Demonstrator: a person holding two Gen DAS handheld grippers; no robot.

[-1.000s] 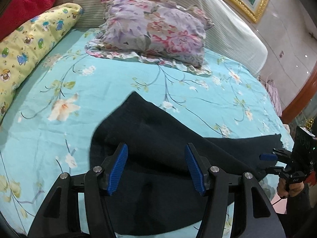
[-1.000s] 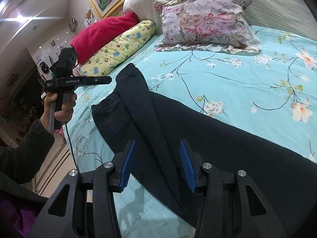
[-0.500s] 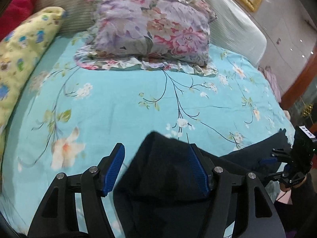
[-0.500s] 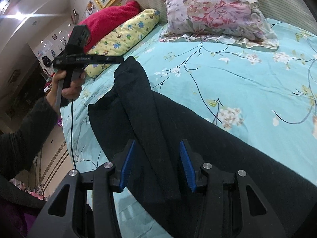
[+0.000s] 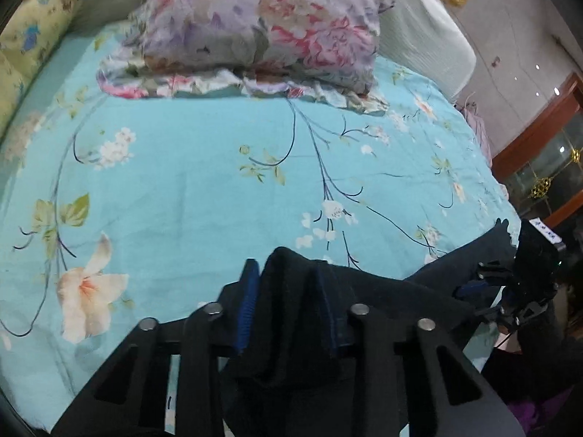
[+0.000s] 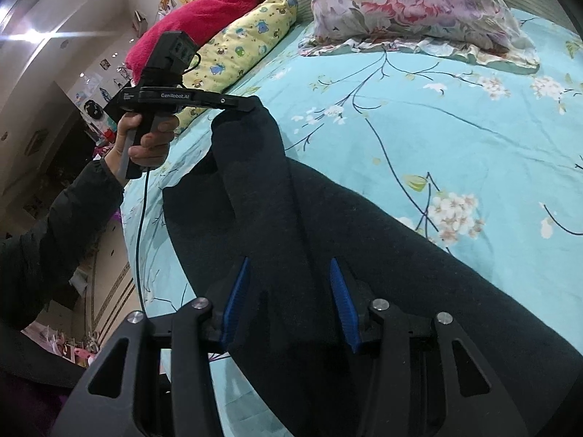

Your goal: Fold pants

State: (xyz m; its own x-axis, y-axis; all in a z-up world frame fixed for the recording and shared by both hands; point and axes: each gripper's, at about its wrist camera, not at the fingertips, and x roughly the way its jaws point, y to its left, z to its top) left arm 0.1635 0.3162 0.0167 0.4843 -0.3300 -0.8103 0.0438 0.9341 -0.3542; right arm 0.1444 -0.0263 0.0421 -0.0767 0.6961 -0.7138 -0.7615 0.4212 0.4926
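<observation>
Black pants (image 6: pixel 400 273) lie lengthwise across the turquoise flowered bedsheet (image 5: pixel 182 164). My left gripper (image 5: pixel 288 302) is closing, and a raised corner of the pants (image 5: pixel 291 266) is bunched between its blue pads. The right wrist view shows that gripper (image 6: pixel 251 103) at the far end of the pants, held by a hand (image 6: pixel 145 142). My right gripper (image 6: pixel 289 291) points down onto the near part of the pants. Its jaws are closing with flat cloth between the pads (image 6: pixel 237 298), and no pinched fold shows. It appears small at the pants' edge (image 5: pixel 470 287) in the left wrist view.
A floral pillow (image 5: pixel 273 25) rests at the headboard, with a yellow printed pillow (image 6: pixel 240 47) and a red one (image 6: pixel 204 14) beside it. The bed's edge drops to the floor (image 6: pixel 109 291) on the left. A wooden cabinet (image 5: pixel 546 145) stands beyond the bed.
My left gripper moved forward to the pants' corner, and its wide jaws closed on the cloth. My right gripper sank a little toward the pants, its jaws slightly narrower.
</observation>
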